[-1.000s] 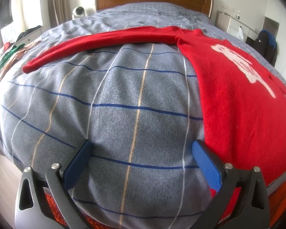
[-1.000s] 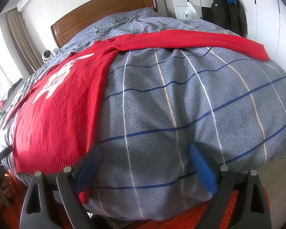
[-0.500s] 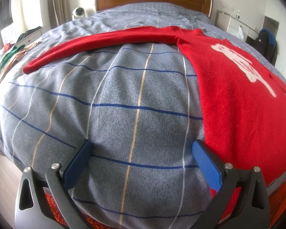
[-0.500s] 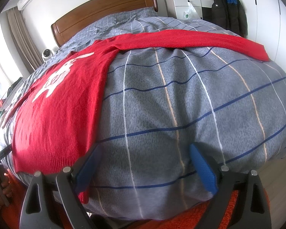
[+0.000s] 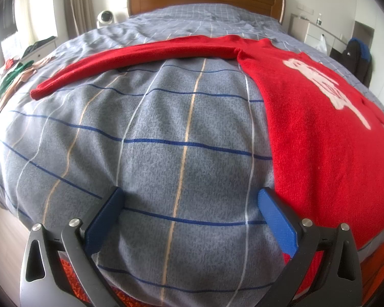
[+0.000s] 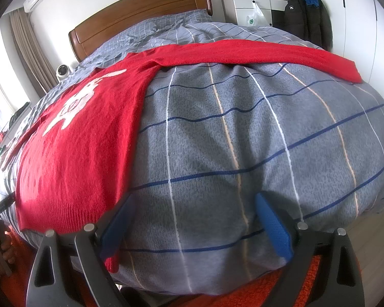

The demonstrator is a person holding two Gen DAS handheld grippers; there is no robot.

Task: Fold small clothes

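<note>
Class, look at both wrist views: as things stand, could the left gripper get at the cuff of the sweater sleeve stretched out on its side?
Probably yes: the left gripper is open, and only bare duvet lies before the cuff.

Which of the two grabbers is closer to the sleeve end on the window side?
Left. The left gripper faces that sleeve cuff across bare duvet. The right gripper sits beyond the red sweater, on its far side.
</note>
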